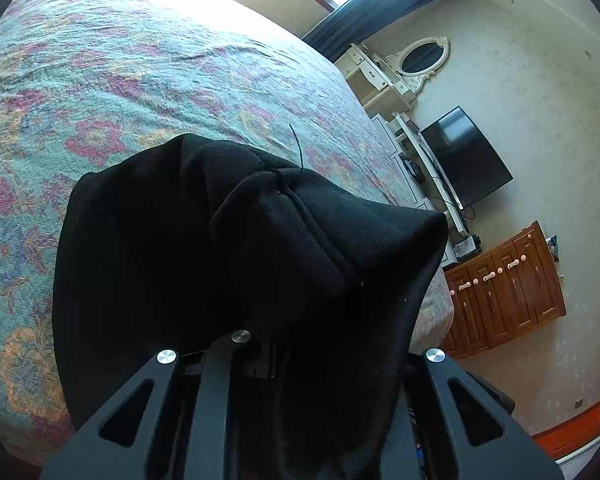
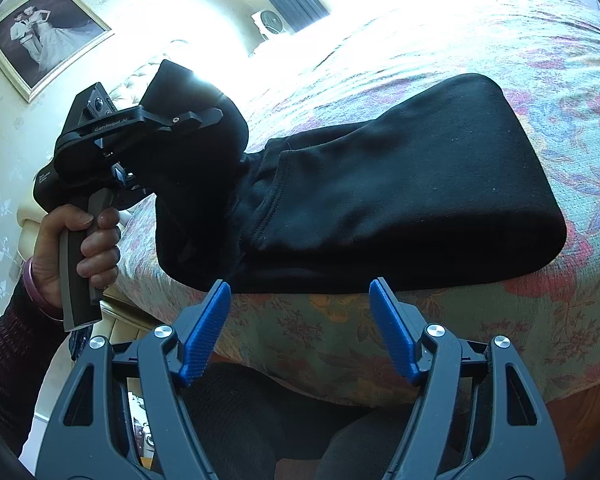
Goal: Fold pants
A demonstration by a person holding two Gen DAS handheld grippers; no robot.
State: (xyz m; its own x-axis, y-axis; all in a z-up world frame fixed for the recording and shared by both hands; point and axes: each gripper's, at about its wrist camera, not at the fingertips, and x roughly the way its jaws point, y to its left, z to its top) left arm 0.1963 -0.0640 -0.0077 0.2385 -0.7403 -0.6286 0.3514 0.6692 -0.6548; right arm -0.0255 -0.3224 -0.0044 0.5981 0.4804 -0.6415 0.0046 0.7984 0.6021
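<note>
- The black pants lie already doubled over near the bed's front edge; the far end is a soft rounded fold, the near part a thick slab of matte knit, seams and a hem showing where the layers meet.
- My left gripper is clamped tight on one end of the cloth, lifted off the bed so that end drapes over the jaws; I judge I hold it raised to carry it across the folded stack; a loose thread sticks up from the bunched seam.
- My right gripper hangs just in front of the pants, blue ribbed pads spread wide with nothing between them; ready, I think, to pin or smooth.
- The floral bedspread underneath is woven, slightly wrinkled; it gives a broad soft surface for folding.
</note>
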